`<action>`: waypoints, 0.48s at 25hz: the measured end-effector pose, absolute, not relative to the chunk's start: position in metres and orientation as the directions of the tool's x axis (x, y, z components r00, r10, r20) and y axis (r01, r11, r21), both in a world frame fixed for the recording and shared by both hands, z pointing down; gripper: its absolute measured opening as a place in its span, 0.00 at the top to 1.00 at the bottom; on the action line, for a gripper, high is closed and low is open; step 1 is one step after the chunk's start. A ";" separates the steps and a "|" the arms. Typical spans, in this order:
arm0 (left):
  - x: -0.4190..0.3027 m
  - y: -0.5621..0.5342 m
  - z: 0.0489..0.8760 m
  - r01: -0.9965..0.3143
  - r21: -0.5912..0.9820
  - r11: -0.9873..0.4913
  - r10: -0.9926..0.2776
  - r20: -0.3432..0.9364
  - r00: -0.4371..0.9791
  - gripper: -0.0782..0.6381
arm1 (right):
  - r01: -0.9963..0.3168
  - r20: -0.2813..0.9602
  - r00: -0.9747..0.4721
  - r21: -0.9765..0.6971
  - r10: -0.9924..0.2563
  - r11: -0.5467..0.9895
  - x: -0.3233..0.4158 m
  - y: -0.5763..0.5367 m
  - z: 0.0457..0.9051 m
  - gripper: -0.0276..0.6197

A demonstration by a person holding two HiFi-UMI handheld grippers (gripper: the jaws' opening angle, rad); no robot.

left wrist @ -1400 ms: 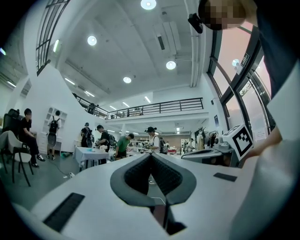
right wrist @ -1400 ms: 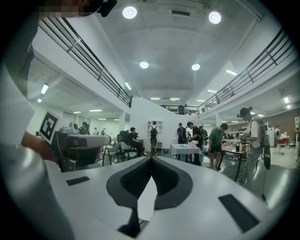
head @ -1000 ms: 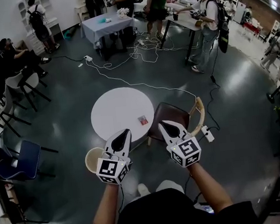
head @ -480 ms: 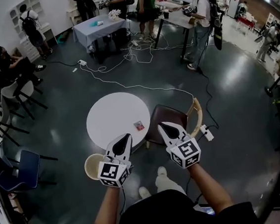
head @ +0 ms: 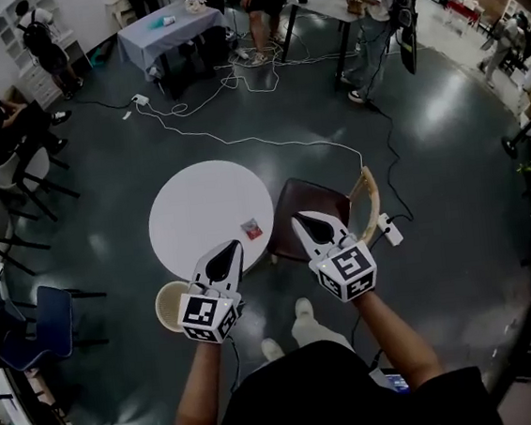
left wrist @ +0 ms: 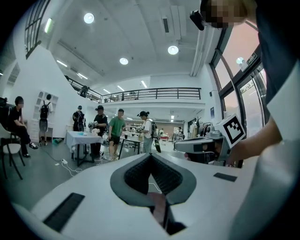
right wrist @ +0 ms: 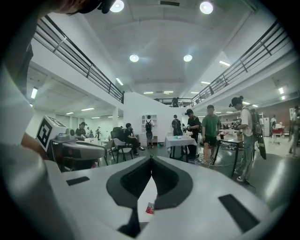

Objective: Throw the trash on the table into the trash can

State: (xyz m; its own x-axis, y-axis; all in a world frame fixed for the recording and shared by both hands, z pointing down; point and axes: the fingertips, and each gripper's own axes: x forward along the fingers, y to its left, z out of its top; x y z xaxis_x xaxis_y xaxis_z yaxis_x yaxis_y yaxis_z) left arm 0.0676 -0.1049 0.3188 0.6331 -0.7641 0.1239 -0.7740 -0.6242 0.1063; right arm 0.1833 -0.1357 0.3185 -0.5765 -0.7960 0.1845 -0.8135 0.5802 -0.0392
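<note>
One small piece of trash [head: 250,228], a red and white wrapper, lies on the white round table [head: 194,210], near the table's edge at its right side and apart from both grippers. In the right gripper view the same wrapper [right wrist: 149,208] shows low in the slit under the meeting tips, with the table's white top behind it. The print on it is too small to read. The trash can [head: 160,303], round and pale, stands on the floor just beside the table's near edge. Its right part is hidden behind the left gripper [head: 228,249], and what is inside it I cannot tell. The left gripper has its jaws pressed together with nothing between them, and its tip shows over the table's near edge. The right gripper [head: 303,220] also has its jaws together and empty, and hangs to the right of the table, over a brown chair [head: 327,212] that stands just beside the table. Both cubes carry black and white square markers, no letters. Several people stand well beyond the table, small and unclear.
</note>
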 end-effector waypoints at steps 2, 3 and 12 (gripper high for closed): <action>0.073 -0.117 0.331 -0.768 0.120 -0.629 -0.752 0.154 0.641 0.87 | -0.812 0.198 -0.579 -0.050 -0.791 0.582 0.187 -0.148 0.327 0.93; 0.076 -0.123 0.338 -0.767 0.128 -0.629 -0.748 0.170 0.642 0.87 | -0.810 0.204 -0.581 -0.055 -0.788 0.583 0.189 -0.154 0.331 0.93; 0.089 -0.175 0.409 -0.791 0.168 -0.589 -0.727 0.318 0.609 0.87 | -0.807 0.263 -0.586 -0.100 -0.766 0.583 0.202 -0.198 0.376 0.93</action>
